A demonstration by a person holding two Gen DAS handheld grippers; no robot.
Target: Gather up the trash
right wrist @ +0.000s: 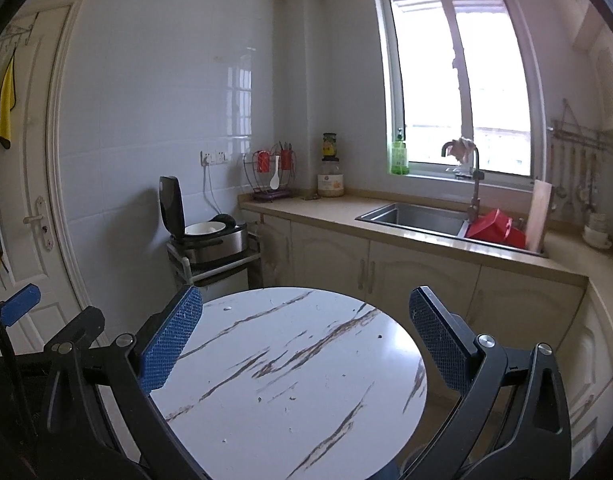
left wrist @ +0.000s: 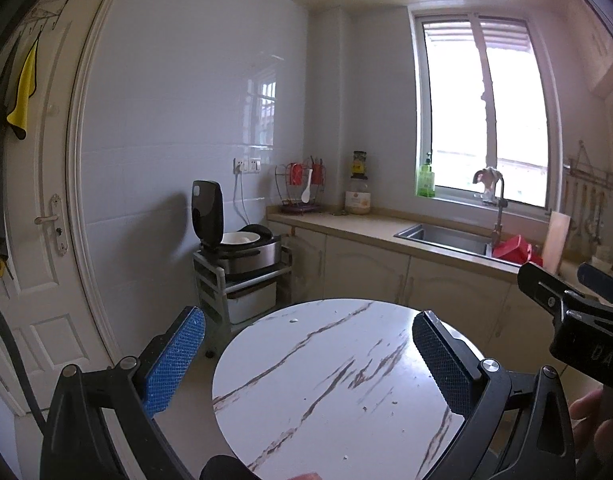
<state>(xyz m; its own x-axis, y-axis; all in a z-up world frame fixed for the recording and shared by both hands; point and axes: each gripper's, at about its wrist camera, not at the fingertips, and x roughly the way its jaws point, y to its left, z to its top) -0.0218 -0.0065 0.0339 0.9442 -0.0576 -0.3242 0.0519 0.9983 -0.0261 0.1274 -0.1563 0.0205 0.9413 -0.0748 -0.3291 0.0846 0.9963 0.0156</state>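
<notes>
Both my grippers hang above the round marble-patterned tabletop (right wrist: 290, 360), and both pairs of fingers stand wide apart with nothing between them: the left gripper (left wrist: 306, 364) and the right gripper (right wrist: 302, 344) each frame bare tabletop

The only trash I can find is crumbs. In the left view a small white crumb (left wrist: 293, 321) lies near the far rim at about 12 o'clock, another white speck (left wrist: 345, 457) sits near the edge at 6 o'clock, and a scatter of tiny bits (left wrist: 394, 403) lies toward 4 o'clock. In the right view I see the far white crumb (right wrist: 227, 308) at about 11 o'clock, a dark speck (right wrist: 379, 336) near the rim at 2 o'clock, and small flecks (right wrist: 291, 398) near the middle

I judge these bits to be very light, dry and probably brittle, on a smooth, slippery top. A pinch would likely crush them or flick them away, so I would close my pads low, right at the surface, on the biggest crumb, or sweep the specks together toward the rim first

They are too small for me to tell any long axis or heading; they read as roughly round grains. I see no bin or bag in either view
</notes>
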